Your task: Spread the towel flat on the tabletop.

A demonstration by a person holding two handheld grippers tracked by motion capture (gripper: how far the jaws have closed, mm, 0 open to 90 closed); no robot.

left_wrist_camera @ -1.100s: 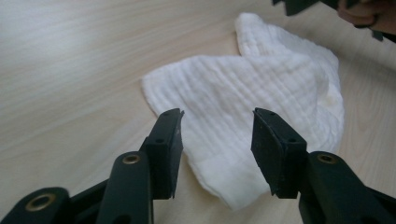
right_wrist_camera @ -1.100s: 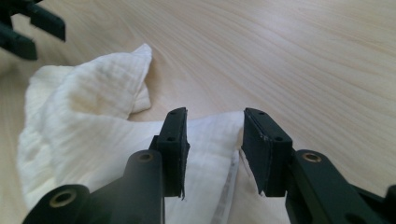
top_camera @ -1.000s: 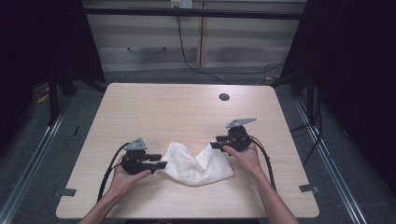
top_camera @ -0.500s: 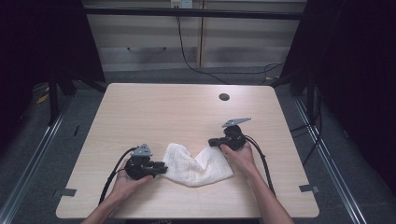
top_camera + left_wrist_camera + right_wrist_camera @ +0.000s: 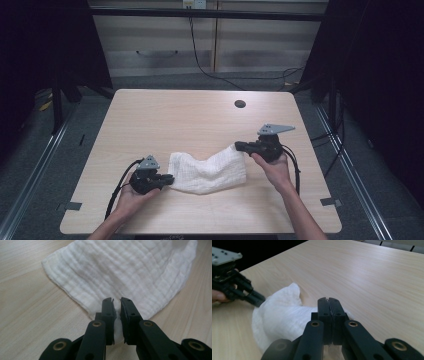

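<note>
A pale wooden table (image 5: 200, 120) is seen from above, with a small dark hole (image 5: 240, 104) near its far edge. On the near half a white waffle-weave cloth (image 5: 210, 172) is spread between the two hands, sagging in the middle and rising at its right corner.

The left gripper (image 5: 167, 179) is held low at the cloth's left edge; in the left gripper view its jaws have just been closing and are clenched on a pinch of fabric (image 5: 116, 315). The right gripper (image 5: 239, 146) is clamped on the opposite corner, which is lifted clear of the wood; in the right gripper view the jaws meet with only a thin layer of cloth (image 5: 287, 320) caught between them.

The step in hand is judged to be lifting the cloth to unfold or spread it. Both pinches should be kept firm, the corners raised evenly and drawn apart, so that no slack is dragged and the thin right-hand bite is not pulled loose.
</note>
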